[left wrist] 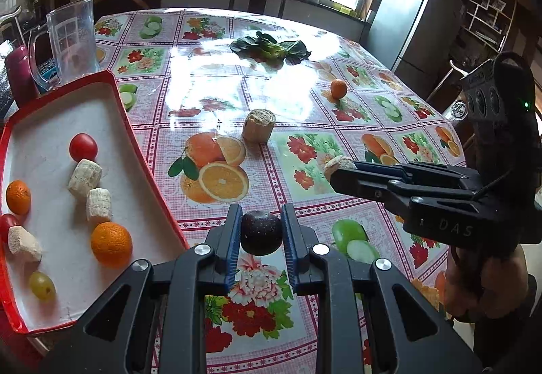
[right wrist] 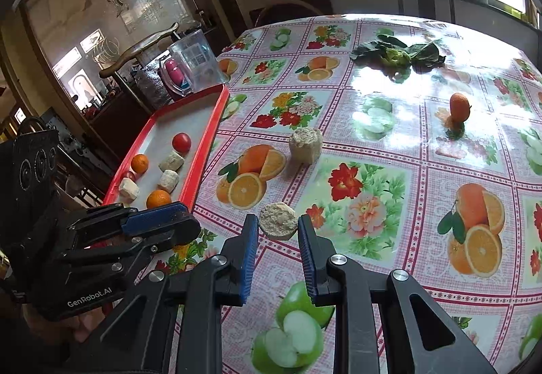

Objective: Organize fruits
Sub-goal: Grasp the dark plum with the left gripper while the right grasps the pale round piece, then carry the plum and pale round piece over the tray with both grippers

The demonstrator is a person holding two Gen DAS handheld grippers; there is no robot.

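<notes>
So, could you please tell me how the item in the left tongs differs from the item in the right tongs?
The left tongs hold a dark round fruit, smooth and nearly black; the right tongs hold a pale beige chunk, rough and crumbly-looking. The dark round fruit is ball-shaped, while the pale beige chunk is a short cylinder with a flat top. Both sit between blue pads, outside the red tray.
</notes>
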